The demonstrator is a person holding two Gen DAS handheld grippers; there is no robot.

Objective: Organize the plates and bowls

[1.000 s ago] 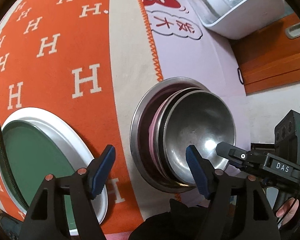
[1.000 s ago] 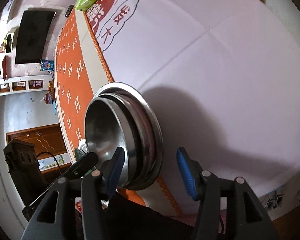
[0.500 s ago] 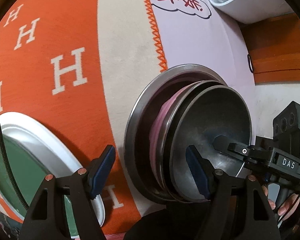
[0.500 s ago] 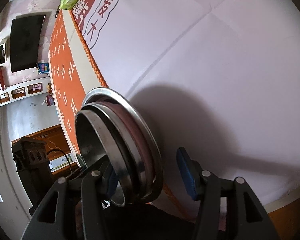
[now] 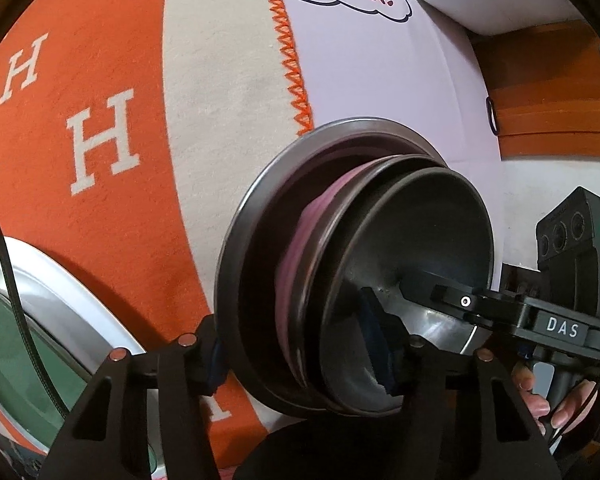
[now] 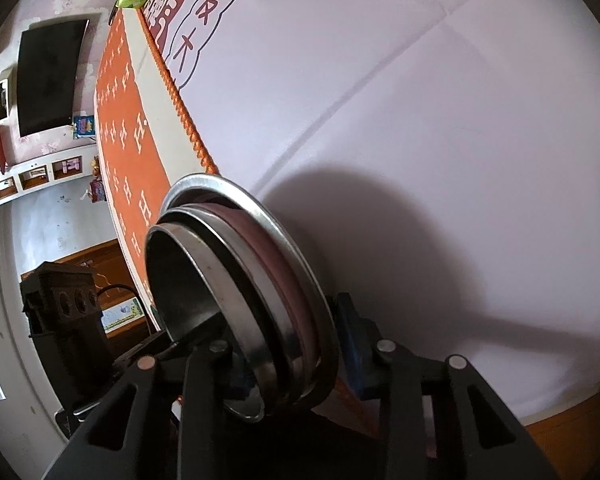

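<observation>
Steel is what both pairs of fingers are closing on. The left gripper (image 5: pixel 296 352) has one finger tucked outside the widest rim and its blue-padded finger (image 5: pixel 376 340) inside the top bowl (image 5: pixel 412 248). The right gripper (image 6: pixel 296 360) mirrors it from the right side, with one finger inside the bowl and its blue pad (image 6: pixel 354 344) just outside the big rim. The near edge of the stack sits between each pair. Whether the pads already bear on metal I cannot tell.

The stack is nested: the top bowl, a second steel rim, a pink plate (image 5: pixel 296 240), then the large steel plate (image 5: pixel 252 216) underneath. It rests near the front edge of the worktop (image 6: pixel 420 120), straddling the seam between the lilac cloth and the orange cloth (image 5: pixel 100 80).

To do this well, both grips should probably settle evenly before any lift, since the layers look loosely seated and slightly tilted. Smooth steel could slip under a lopsided squeeze. Both sides likely need to rise together and level, or the inner pieces may slide or rattle out. A white-rimmed green plate (image 5: pixel 60 300) lies near on the left, so the path should keep clear of it.
</observation>
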